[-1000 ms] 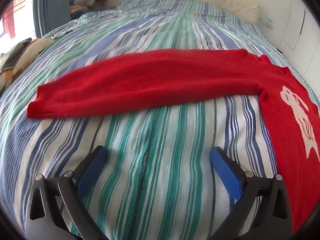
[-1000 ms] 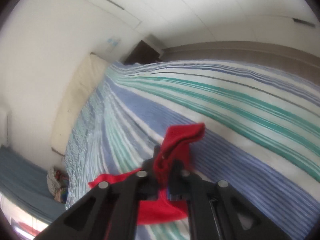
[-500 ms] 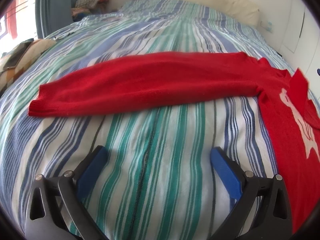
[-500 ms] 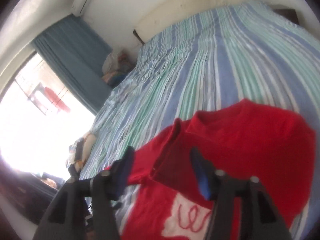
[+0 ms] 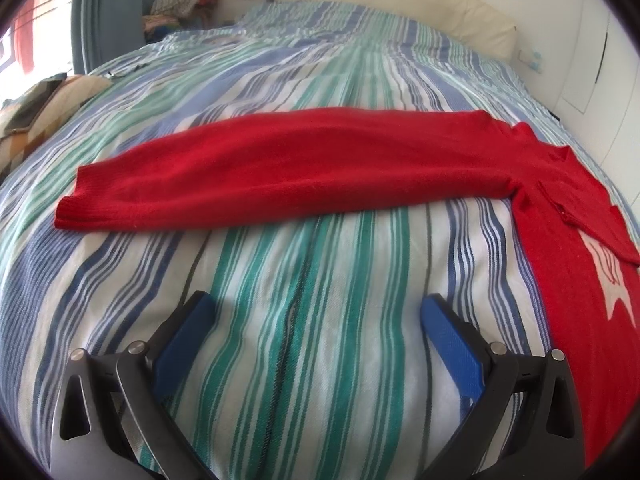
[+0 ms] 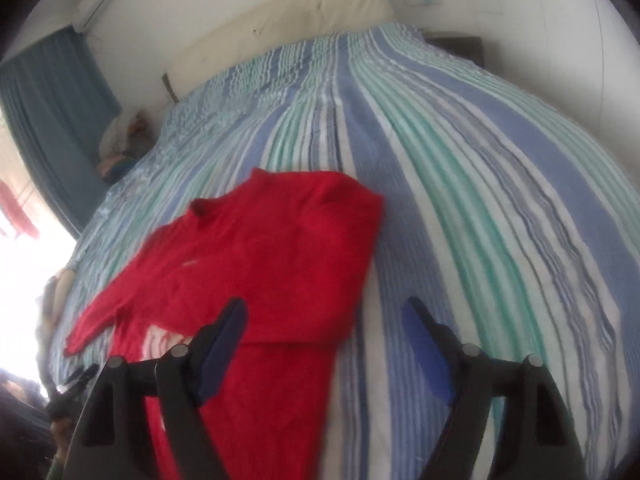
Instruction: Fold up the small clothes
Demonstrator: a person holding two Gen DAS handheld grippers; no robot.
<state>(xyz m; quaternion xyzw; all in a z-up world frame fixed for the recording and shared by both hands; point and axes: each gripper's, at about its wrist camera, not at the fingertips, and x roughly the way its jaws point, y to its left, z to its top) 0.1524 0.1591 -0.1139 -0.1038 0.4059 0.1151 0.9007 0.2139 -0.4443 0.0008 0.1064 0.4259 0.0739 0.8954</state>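
Two tongs stand wide open, gripping nothing. Left tongs (image 5: 316, 320) hover over the striped bed (image 5: 320, 80); the red sweater (image 5: 280, 168) lies flat at 12 o'clock, sleeve extended toward 9 o'clock. Right tongs (image 6: 324, 320) hover over the sweater's folded edge (image 6: 280, 240). White motif (image 5: 612, 292) is partly covered; no legible writing.

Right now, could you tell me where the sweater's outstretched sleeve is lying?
In the left wrist view the sleeve stretches flat across the striped bedspread, beyond the open left hand-held gripper, cuff toward the left.
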